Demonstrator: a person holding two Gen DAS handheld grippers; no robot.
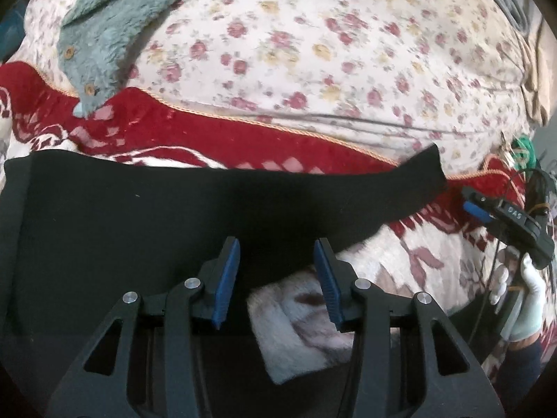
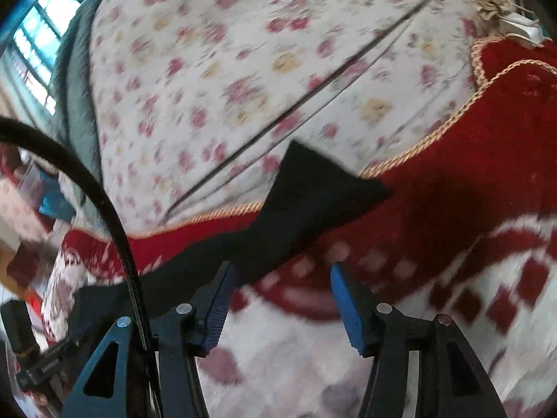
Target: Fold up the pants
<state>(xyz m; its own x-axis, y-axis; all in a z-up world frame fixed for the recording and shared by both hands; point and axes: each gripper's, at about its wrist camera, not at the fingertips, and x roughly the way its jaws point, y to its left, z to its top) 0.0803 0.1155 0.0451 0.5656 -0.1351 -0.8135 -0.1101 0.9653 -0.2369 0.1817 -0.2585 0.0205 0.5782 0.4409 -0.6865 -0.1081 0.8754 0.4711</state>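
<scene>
Left wrist view, left to right:

- Grey-blue fleece garment point(image 1: 101, 31), upper left, with wooden buttons; its lower tip lies on the red blanket.
- Black pants point(image 1: 146, 216), your task item: spread flat across the left and middle, one end tapering to a squared tip at the right. They lie on the red-and-white blanket point(image 1: 195, 139), which has an orange cord edge.
- Your left gripper point(image 1: 278, 271): jaws set wide apart, nothing between the blue pads. The near edge of the pants sits just beyond the tips; pale blanket shows in the gap.
- Floral sheet point(image 1: 348, 52), beyond the blanket, covering the upper middle and right.
- Your right gripper point(image 1: 480, 205), far right, seen side-on, held in your white-gloved hand point(image 1: 529, 299); clear of the pants' tip.

Right wrist view, left to right:

- Window point(image 2: 38, 31), upper left corner.
- Black cable point(image 2: 104, 209), curving down the left side.
- The pants' end point(image 2: 313, 191): a pointed black shape crossing the cord edge, partly on sheet, partly on red blanket.
- Your right gripper's own view point(image 2: 282, 278): jaws wide, empty. The left pad sits beside the pants' edge; contact cannot be judged. The view is blurred.
</scene>
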